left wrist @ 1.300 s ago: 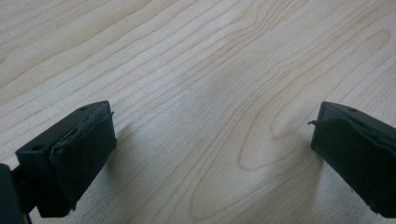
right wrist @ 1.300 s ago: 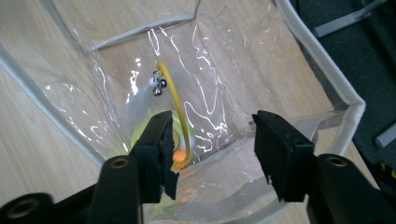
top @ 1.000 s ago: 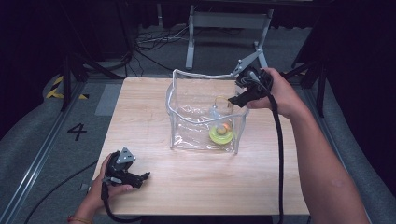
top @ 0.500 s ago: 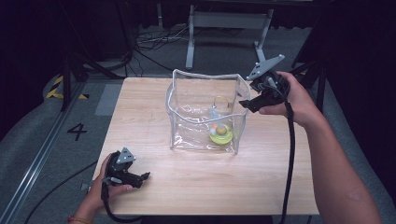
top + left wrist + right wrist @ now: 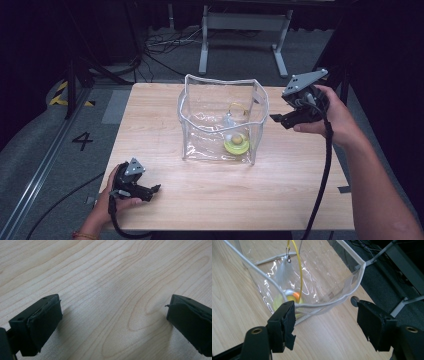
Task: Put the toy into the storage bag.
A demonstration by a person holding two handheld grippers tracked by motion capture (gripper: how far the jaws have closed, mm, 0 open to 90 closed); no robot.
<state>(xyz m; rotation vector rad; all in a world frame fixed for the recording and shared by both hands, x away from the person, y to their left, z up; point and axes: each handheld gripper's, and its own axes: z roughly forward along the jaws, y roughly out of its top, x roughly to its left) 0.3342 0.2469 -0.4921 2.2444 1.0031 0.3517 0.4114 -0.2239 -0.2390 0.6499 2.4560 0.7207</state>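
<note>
Broadly, everything is placed against the clear bag, taken as the landmark.
Table (image 5: 165,115): pale wood, flat and rectangular, with long wavy grain; the bag stands near its middle.
Clear bag (image 5: 200,127): soft see-through plastic, glossy and creased, roughly box-shaped and standing open at the top; a white piped rim (image 5: 329,303) runs wavy around the mouth.
Right gripper (image 5: 278,118): black hard plastic with a grey three-cornered plate on top, held just off the bag's right side and apart from it; blocky jaws with rough-edged dark pads stand spread with nothing between them, and they have just been opening a little.
Left gripper (image 5: 156,189): same black build, resting low at the table's near edge, well apart from the bag toward its front left; jaws spread wide over bare wood, nothing pinched.
Toy (image 5: 236,143): round, yellow-green and smooth, lying on the bag's floor near its right wall; an orange patch shows in the right gripper view.
Yellow loop (image 5: 300,272): thin cord arching up inside the bag above the toy.
Clasp (image 5: 287,254): small, metal and shiny, beside the loop.
</note>
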